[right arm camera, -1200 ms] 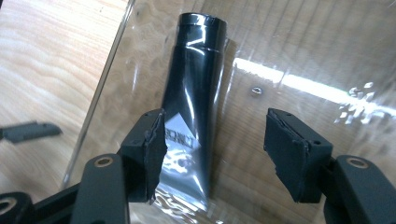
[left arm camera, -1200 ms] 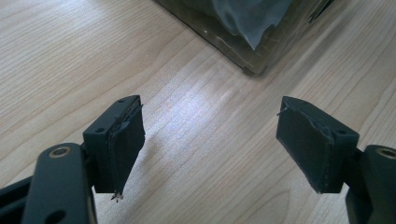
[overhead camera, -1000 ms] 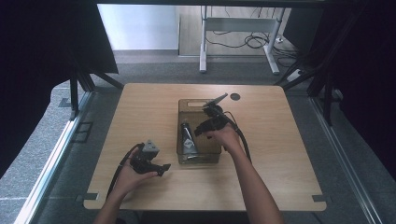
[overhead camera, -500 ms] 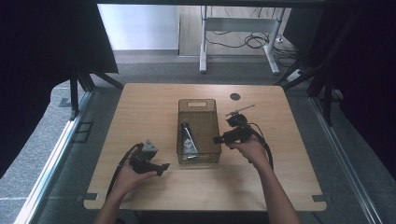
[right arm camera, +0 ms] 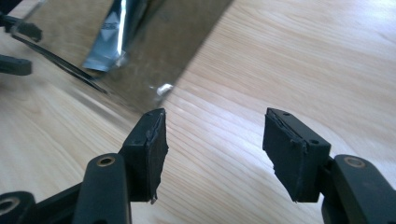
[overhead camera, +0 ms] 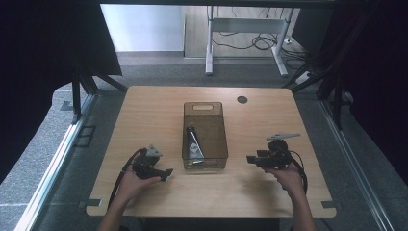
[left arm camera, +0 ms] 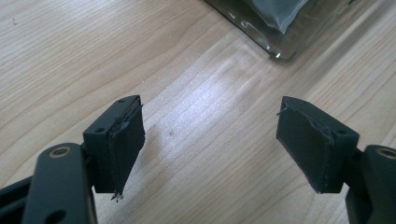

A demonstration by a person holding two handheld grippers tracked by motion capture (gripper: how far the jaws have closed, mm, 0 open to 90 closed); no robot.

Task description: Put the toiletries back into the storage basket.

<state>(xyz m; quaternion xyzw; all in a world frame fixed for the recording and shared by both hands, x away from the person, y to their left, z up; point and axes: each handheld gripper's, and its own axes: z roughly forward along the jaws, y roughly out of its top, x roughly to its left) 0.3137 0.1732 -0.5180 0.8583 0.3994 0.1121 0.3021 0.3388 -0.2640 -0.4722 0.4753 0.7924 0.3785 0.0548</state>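
A clear brown bin (overhead camera: 204, 134) stands lengthwise at the middle of the wooden surface (overhead camera: 144, 110), with a handle slot in its far end wall. Inside the bin lies a silver-grey packet (overhead camera: 194, 144), resting along the bin's left side toward its near end.

The left gripper (overhead camera: 166, 172) is held in the person's left hand (overhead camera: 132, 180) near the bin's near left corner, apart from it and low over the surface. In the left gripper view its jaws stand wide apart with only bare wood between them, and a corner of the bin (left arm camera: 275, 28) shows at the top.

The right gripper (overhead camera: 251, 159) is held in the right hand (overhead camera: 287, 175) to the right of the bin's near end, pointing toward the bin. In the right gripper view its jaws are likewise spread with nothing between them; the bin (right arm camera: 159, 56) and the packet (right arm camera: 109, 35) inside it lie ahead at upper left.

A small dark round hole (overhead camera: 242, 99) sits in the surface beyond the bin's far right corner.
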